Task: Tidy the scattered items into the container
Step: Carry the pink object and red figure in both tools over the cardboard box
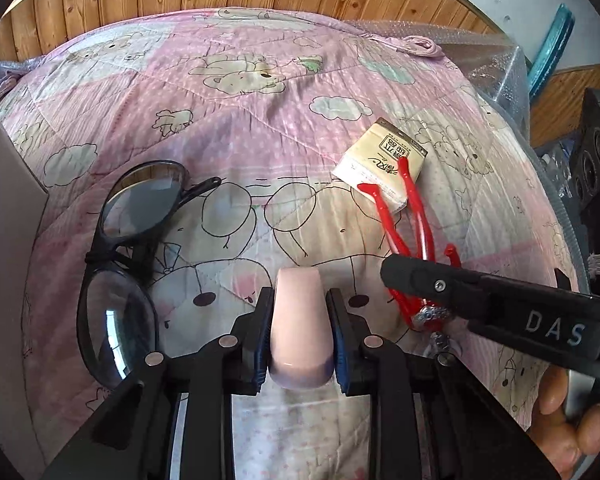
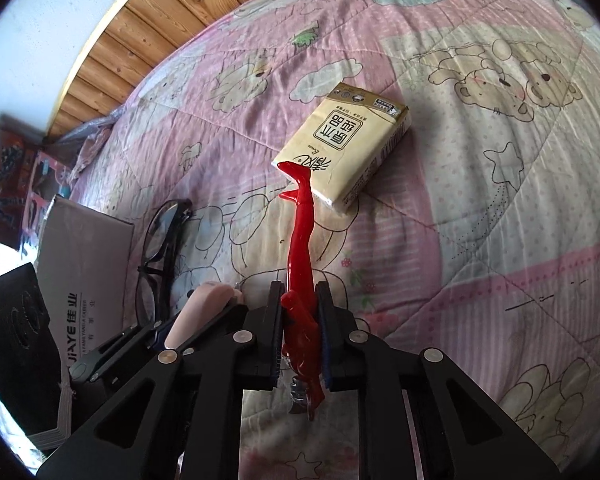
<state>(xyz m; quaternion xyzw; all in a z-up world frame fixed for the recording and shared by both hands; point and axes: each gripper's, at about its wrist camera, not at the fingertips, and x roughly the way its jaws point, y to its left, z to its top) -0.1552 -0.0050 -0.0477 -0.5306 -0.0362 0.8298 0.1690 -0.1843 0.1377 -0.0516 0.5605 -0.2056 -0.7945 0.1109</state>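
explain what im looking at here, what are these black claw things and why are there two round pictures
These are two hand-held grippers, each carried by a person, each with a fisheye camera looking along its fingers, hence the two round pictures. The left gripper is shut on a pale pink object. The right gripper is shut on a red hair claw. Both are over a pink cartoon quilt. Still lying on it are black glasses and a tissue pack, which the claw's tip overlaps. The cardboard box at the left is probably the container.
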